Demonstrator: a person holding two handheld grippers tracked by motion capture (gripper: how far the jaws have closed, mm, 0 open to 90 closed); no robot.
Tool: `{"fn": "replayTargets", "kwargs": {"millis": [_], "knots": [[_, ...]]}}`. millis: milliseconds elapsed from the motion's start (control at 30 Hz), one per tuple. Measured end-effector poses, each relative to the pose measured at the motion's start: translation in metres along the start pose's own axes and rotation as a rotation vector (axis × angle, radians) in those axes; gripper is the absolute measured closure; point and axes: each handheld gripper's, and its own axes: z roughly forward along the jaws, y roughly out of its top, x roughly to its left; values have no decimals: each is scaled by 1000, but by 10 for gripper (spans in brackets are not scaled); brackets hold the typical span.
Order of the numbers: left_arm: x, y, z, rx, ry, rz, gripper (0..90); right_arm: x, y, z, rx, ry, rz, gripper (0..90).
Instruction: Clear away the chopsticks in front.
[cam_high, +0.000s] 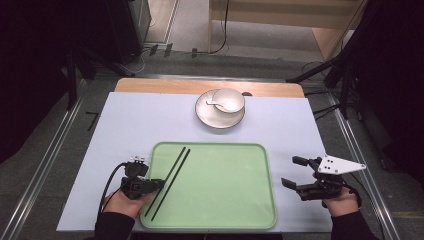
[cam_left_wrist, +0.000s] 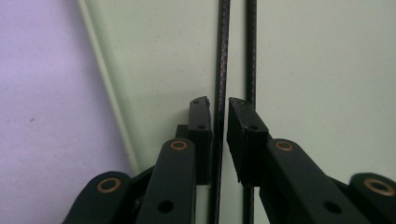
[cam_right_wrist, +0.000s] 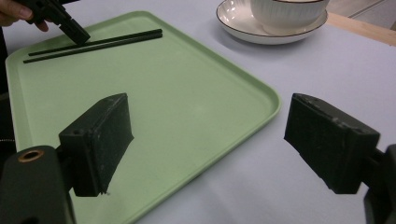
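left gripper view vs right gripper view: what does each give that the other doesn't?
Left gripper view alone: close-up of the left claw, jaws nearly closed around one of the chopsticks, the second lying just beside it.

Right gripper view alone: the right claw wide open and empty over the tray's edge, plus the bowl on its plate.

Both: green tray, both chopsticks, the pale tabletop, and the left claw.

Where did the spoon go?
In the high view, the white spoon lies in the bowl, which sits on the plate at the table's far middle, just beyond the green tray.
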Motion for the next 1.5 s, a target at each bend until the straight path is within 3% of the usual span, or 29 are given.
{"fn": "replayTargets", "kwargs": {"millis": [100, 200, 367, 433, 633, 800, 967, 1067, 1200, 1500], "knots": [[1, 2, -1, 1, -7, 8, 749, 0, 0, 0, -4, 0, 2, 153], [3, 5, -4, -16, -40, 32, 659, 0, 0, -1, -1, 0, 0, 153], [10, 10, -11, -82, -69, 132, 487, 1, -1, -1, 0, 4, 1, 153], [15, 11, -13, -78, -78, 148, 418, 1, 0, -1, 0, 7, -1, 153], [31, 14, -27, -135, -112, 215, 358, 2, -1, -2, -1, 11, 1, 153], [46, 10, -37, -167, -103, 277, 338, 2, -1, -2, -3, 15, 5, 153], [62, 6, -48, -233, -95, 327, 306, 4, -1, -2, -7, 26, 6, 153], [73, 2, -54, -264, -86, 333, 294, 4, -1, -2, -8, 29, 8, 153], [84, 1, -57, -278, -75, 304, 293, 5, -1, -2, -9, 32, 6, 153], [92, -1, -55, -273, -53, 299, 277, 5, -1, -2, -9, 35, 2, 152]]}}
